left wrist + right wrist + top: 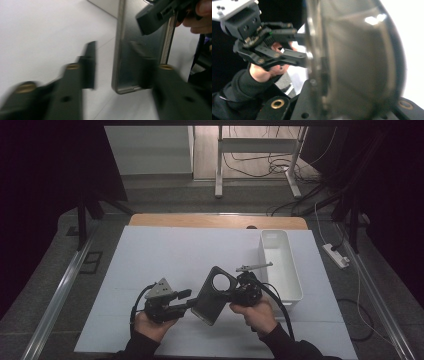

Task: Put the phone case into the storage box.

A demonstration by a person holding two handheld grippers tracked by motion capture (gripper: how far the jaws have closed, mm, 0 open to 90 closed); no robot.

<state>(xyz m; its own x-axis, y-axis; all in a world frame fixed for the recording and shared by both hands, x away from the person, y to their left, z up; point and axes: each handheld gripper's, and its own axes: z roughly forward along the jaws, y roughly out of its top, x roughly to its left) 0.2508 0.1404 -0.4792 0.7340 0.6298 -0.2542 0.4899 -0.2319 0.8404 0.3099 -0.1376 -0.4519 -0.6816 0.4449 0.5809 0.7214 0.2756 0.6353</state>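
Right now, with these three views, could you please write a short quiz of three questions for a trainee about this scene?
1. True or false: the jaws of the left gripper stand open.
2. Choose one: the dark phone case is clamped by A) the left gripper, B) the right gripper, C) a bare hand.
3. Fill the gap: in the high view, the white bin stands to the ___ of the phone case.

Key: 1 true; 2 B; 3 right.
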